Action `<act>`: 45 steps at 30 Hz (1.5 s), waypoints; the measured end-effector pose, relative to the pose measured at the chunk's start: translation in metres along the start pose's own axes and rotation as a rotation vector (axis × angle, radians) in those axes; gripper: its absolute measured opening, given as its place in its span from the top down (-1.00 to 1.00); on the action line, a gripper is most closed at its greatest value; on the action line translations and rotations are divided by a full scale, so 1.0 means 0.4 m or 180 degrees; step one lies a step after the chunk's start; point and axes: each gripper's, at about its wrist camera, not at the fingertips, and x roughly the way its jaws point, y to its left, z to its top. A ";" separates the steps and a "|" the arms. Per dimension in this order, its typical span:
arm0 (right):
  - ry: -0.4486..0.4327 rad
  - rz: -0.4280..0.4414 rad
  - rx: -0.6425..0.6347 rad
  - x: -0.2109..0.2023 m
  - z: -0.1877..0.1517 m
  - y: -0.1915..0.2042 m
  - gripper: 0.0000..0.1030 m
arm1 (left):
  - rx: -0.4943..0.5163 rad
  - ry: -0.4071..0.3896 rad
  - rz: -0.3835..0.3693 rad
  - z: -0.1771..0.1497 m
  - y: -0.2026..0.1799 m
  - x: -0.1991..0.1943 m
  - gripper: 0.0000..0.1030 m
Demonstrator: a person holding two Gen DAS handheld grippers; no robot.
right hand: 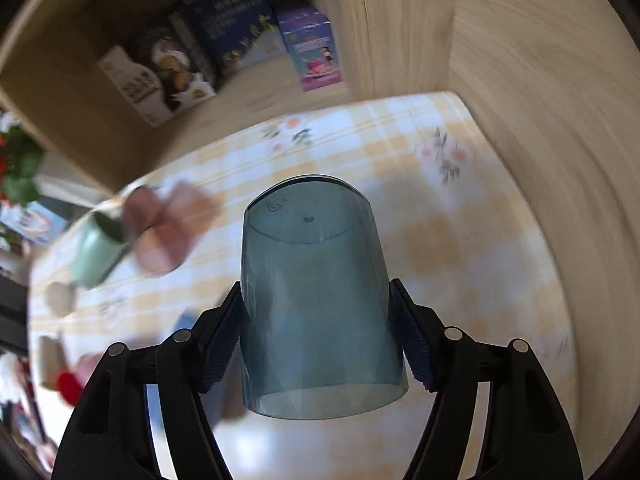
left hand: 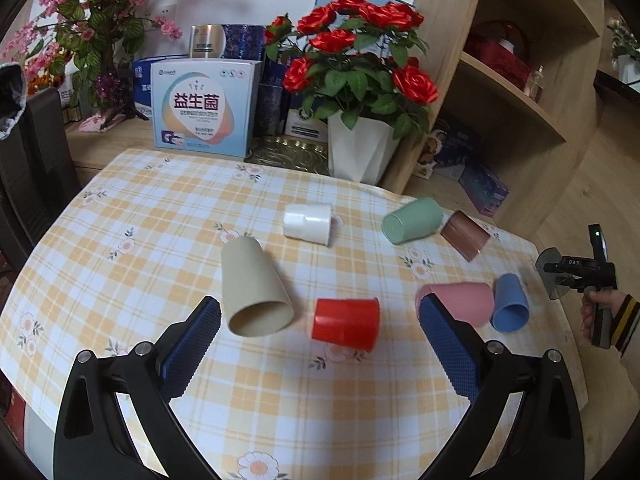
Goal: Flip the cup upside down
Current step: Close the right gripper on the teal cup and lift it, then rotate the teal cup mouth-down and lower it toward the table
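Note:
My right gripper (right hand: 316, 320) is shut on a clear grey-blue cup (right hand: 316, 300), held above the table with its base pointing away from the camera. It also shows at the right edge of the left wrist view (left hand: 550, 272). My left gripper (left hand: 320, 312) is open and empty above the checked tablecloth (left hand: 160, 240). Between and beyond its fingers lie a beige cup (left hand: 254, 288), a red cup (left hand: 346, 324) and a pink cup (left hand: 460, 302), all on their sides. A blue cup (left hand: 510, 304), white cup (left hand: 307, 223), green cup (left hand: 412, 220) and brown cup (left hand: 464, 234) lie farther off.
A white pot of red roses (left hand: 360, 152) and several boxes (left hand: 204, 108) stand at the table's back edge. A wooden shelf unit (left hand: 520, 80) rises at the right. The right wrist view is blurred; boxes (right hand: 312, 48) sit in the shelf's lower bay.

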 end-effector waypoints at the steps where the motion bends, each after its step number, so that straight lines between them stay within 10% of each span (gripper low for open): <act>1: -0.0010 0.0029 -0.0044 -0.021 -0.028 0.020 -0.32 | 0.0029 0.0008 -0.0028 -0.008 -0.004 -0.004 -0.88; 8: -0.0063 0.0692 -0.0166 -0.148 -0.355 0.223 -0.32 | 0.0037 0.0126 -0.0042 -0.052 0.013 -0.014 -0.88; 16: 0.0334 0.0859 -0.0295 -0.019 -0.594 0.499 -0.32 | -0.0027 0.0145 0.0058 -0.081 0.062 -0.038 -0.88; 27: 0.0628 0.0658 -0.0882 0.060 -0.677 0.751 -0.32 | -0.0286 0.0143 0.0218 -0.106 0.146 -0.079 -0.88; 45: 0.0421 0.1169 -0.0713 -0.032 -0.658 0.670 -0.70 | -0.0191 0.0221 0.0031 -0.104 0.098 -0.080 -0.88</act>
